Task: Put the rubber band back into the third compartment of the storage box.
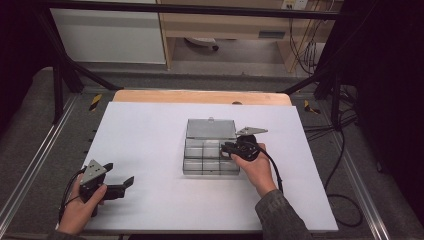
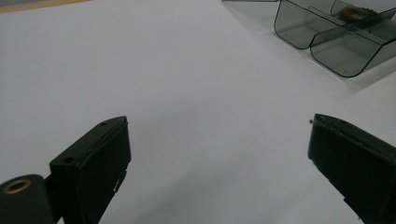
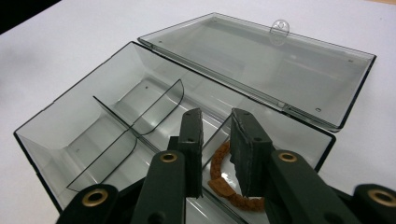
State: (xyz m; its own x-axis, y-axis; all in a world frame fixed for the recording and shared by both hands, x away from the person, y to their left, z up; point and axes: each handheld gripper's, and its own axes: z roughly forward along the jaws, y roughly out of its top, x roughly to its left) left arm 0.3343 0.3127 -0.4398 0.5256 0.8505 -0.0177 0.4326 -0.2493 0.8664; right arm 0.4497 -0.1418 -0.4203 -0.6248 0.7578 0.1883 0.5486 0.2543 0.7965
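Note:
A smoky clear plastic compartment box (image 1: 186, 161) lies open mid-table, its lid (image 1: 210, 129) folded flat behind it. In the right gripper view the box (image 3: 70, 126) has several dividers, and a brown beaded ring (image 3: 218, 176) rests on the floor of the near right compartment. My right gripper (image 3: 218, 114) hangs just above that ring with a narrow gap between its jaws and nothing held; from above this right gripper (image 1: 226, 147) sits over the box's right end. My left gripper (image 1: 120, 173) stands wide open over the white sheet at front left, and its own view (image 2: 219, 140) shows the box (image 2: 322, 35) far off.
A white sheet (image 1: 150, 200) covers the table, with a wooden edge (image 1: 200, 96) at the back. A black frame and cables (image 1: 345, 150) run along the right side. The lid (image 3: 261, 60) carries a small clear latch tab (image 3: 279, 27).

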